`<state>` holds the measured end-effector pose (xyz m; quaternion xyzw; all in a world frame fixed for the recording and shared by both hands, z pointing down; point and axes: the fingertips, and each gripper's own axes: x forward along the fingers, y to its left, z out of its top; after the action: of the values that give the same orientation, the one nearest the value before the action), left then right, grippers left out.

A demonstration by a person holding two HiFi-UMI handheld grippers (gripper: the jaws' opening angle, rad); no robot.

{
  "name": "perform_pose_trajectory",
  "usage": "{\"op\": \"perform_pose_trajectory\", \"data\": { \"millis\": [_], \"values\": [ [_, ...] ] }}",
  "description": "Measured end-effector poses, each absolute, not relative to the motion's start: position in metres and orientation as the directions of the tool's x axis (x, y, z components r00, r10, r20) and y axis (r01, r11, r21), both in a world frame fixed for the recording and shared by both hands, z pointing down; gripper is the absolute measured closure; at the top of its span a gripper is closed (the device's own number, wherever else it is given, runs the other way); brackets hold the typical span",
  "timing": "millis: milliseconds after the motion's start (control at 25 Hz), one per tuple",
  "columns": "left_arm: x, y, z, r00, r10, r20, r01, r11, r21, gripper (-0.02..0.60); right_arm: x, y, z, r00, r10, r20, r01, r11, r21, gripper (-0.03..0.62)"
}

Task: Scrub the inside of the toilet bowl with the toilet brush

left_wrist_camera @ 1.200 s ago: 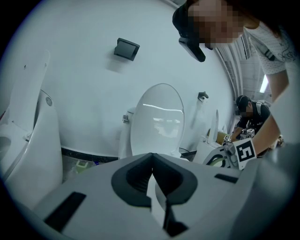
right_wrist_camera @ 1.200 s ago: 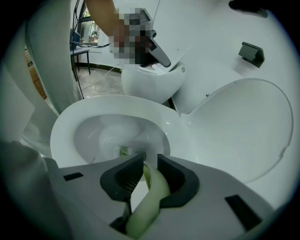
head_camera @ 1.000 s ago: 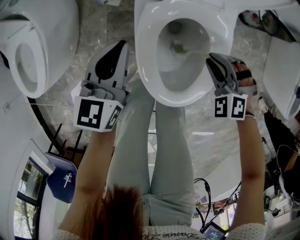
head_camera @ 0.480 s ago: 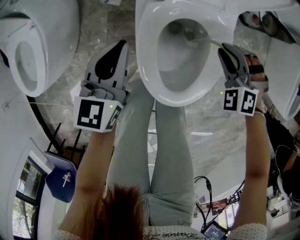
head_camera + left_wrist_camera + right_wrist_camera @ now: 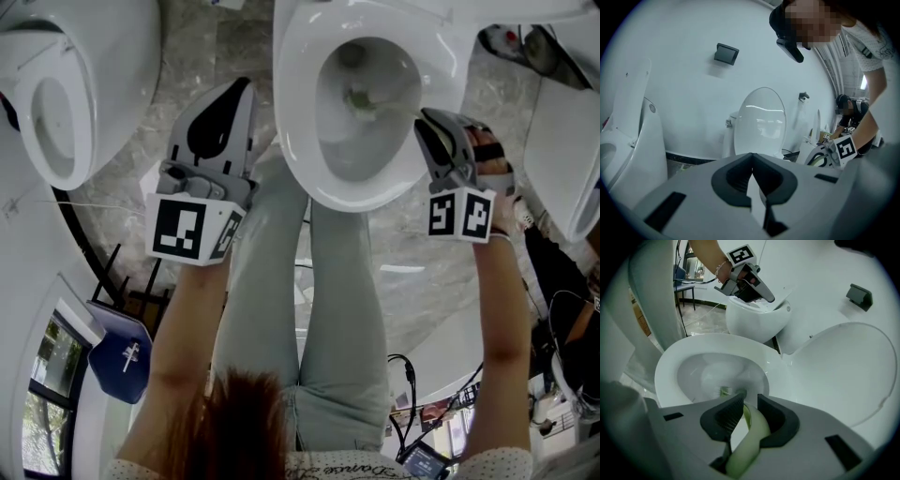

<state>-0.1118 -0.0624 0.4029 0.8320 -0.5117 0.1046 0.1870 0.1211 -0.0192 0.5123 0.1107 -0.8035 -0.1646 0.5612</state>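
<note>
Risk: toilet brush (image 5: 746, 425) has a smooth, curved green handle. A hard push vs the wall of the toilet bowl (image 5: 292, 131) could twist it in the grip, or flick water over the rim.

R claw (image 5: 750, 401): jaws clamped on the handle, which fills the narrow gap. Brush head sits low inside the bowl, near the drain.

L claw (image 5: 751, 161): jaws together, nothing held, hanging off the bowl's left rim, over the floor.

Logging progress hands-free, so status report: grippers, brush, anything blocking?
Right gripper shut on toilet brush, its head inside toilet bowl. Left gripper shut, empty, beside the bowl. Nothing seen in the way.
</note>
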Motion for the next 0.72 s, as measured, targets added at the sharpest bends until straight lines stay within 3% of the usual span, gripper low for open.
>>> {"op": "perform_pose_trajectory", "data": {
  "millis": [360, 720],
  "values": [
    [-0.108, -0.060, 0.403, 0.466, -0.807, 0.362, -0.885, -0.417, 0.209, 0.578, 0.100, -0.008, 0.509, -0.355, -0.413, 0.838, -0.137, 0.910, 0.391, 0.488],
    [-0.102, -0.059, 0.402, 0.483, -0.797, 0.363, -0.876, -0.436, 0.209, 0.578, 0.076, -0.033, 0.487, -0.417, -0.508, 0.753, -0.367, 0.853, 0.372, 0.489]
  ]
}}
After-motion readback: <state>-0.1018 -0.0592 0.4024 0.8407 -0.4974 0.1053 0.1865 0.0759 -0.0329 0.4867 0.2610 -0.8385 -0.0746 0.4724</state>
